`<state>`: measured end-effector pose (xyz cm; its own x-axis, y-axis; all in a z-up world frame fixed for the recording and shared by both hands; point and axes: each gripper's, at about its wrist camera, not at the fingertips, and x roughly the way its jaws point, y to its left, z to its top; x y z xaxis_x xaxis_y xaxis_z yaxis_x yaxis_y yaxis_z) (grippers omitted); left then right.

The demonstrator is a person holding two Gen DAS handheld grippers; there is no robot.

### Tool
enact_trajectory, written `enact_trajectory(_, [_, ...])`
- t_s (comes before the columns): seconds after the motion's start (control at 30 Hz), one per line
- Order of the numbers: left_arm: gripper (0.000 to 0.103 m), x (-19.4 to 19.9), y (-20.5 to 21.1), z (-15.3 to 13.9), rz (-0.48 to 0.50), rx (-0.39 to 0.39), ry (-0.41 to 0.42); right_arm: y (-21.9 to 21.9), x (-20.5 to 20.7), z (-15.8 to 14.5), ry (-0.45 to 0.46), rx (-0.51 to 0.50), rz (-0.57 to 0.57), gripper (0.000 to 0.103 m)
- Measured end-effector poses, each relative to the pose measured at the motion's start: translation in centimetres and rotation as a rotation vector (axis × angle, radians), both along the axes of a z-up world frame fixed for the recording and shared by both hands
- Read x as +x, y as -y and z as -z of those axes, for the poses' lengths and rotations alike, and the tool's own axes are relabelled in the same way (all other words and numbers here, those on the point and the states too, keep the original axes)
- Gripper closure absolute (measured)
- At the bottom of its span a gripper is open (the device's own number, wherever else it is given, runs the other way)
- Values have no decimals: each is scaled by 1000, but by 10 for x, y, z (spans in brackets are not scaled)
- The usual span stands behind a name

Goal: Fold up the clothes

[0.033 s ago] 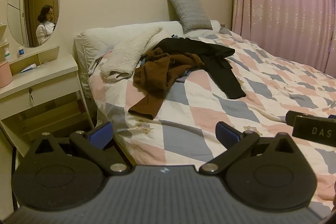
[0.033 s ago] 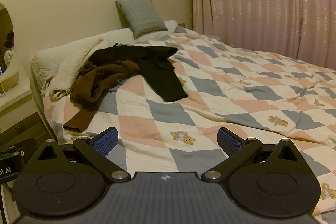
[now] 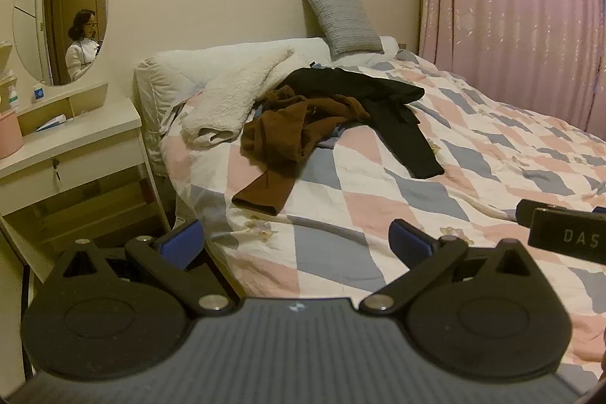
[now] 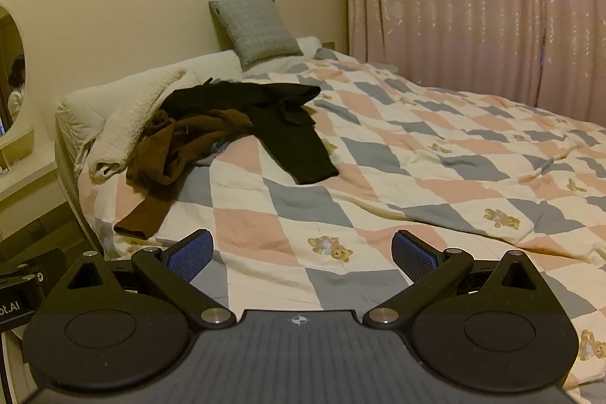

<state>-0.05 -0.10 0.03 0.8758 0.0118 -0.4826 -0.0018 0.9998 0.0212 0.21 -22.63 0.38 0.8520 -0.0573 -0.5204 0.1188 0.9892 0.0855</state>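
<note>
A crumpled brown garment [image 3: 288,135] [image 4: 170,150] lies on the checked quilt [image 3: 378,199] [image 4: 416,158] near the bed's left side, one sleeve reaching toward me. A black garment [image 3: 382,108] [image 4: 280,124] lies partly over it, one sleeve stretched out to the right. A white fleecy garment [image 3: 235,101] [image 4: 128,124] lies to their left against the pillows. My left gripper [image 3: 295,241] is open and empty, well short of the clothes. My right gripper [image 4: 301,252] is open and empty above the quilt's near part.
A grey cushion [image 3: 344,21] [image 4: 257,29] leans on the wall at the bed's head. A white dressing table [image 3: 68,146] with an oval mirror [image 3: 60,14] stands left of the bed. Pink curtains [image 3: 511,10] [image 4: 473,6] hang on the right.
</note>
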Motion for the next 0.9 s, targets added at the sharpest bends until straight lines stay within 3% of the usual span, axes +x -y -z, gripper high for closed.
enact_trajectory(0.9, [0,7,6,0,18,12,-38,8,6,4,7,14,23,0])
